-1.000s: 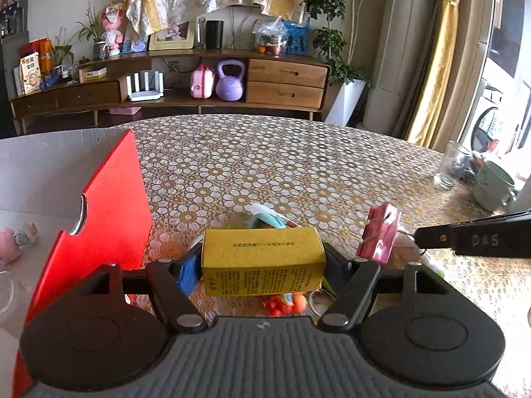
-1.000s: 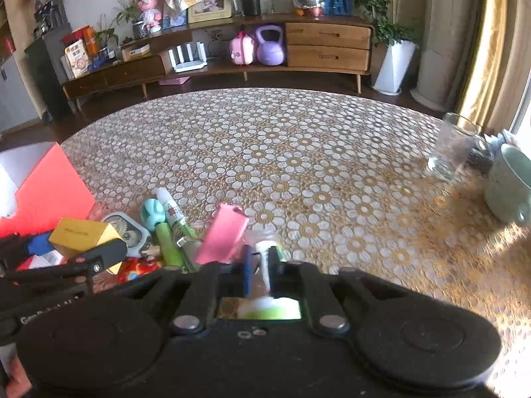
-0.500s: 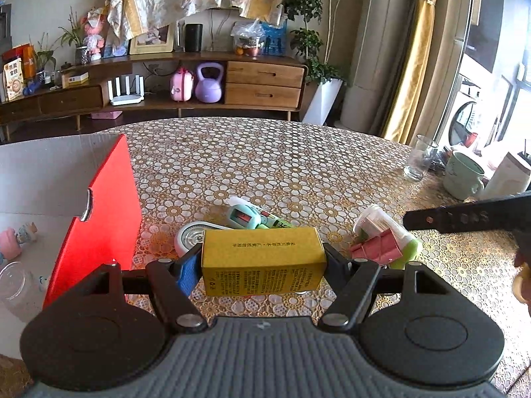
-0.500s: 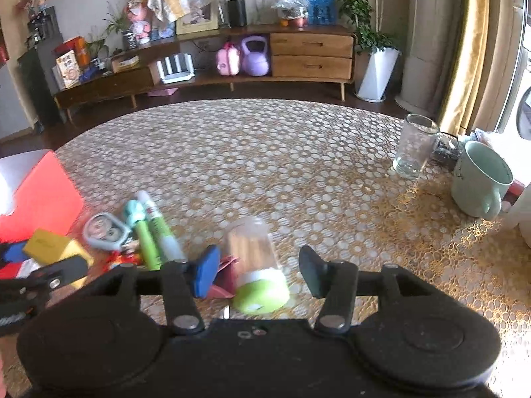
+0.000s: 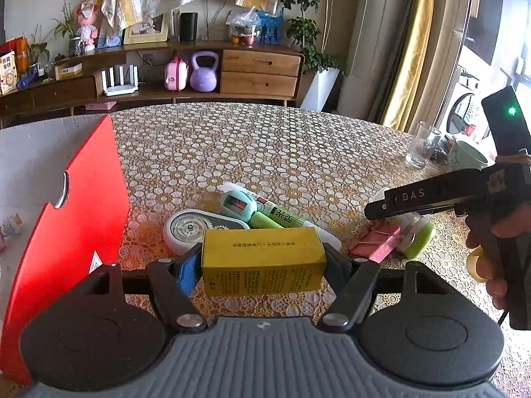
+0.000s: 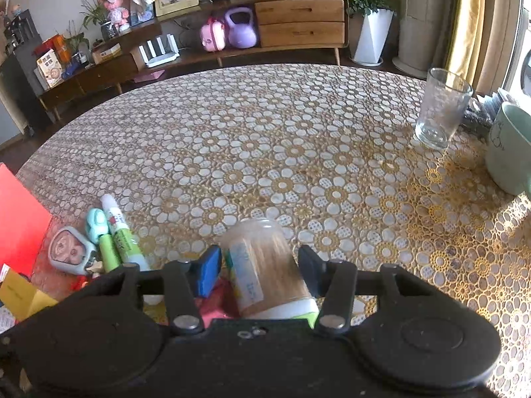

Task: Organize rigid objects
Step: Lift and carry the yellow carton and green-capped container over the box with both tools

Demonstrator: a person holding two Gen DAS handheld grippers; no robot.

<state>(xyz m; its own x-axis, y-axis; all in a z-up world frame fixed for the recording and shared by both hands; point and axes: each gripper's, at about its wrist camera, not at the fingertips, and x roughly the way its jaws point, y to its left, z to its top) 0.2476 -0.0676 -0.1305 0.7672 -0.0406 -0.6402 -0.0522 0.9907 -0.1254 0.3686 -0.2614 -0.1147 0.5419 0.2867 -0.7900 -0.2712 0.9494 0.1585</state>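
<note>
In the left wrist view, a yellow box [image 5: 264, 260] is held crosswise at lower centre by the left tool [image 5: 264, 265]; beyond it a tape dispenser [image 5: 195, 229] and glue sticks [image 5: 282, 215] lie unsorted on the desk [image 5: 265, 152], so much is judged left.

In the right wrist view, the toothpick jar [image 6: 265, 265] is seen between the right tool's [image 6: 260, 270] closing jaws, not yet pinched; a glass [image 6: 441, 109] is shown far right.

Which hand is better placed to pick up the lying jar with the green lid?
Right. The right gripper already straddles the jar, jaws closing around it; the left gripper is occupied, holding the yellow box.
</note>
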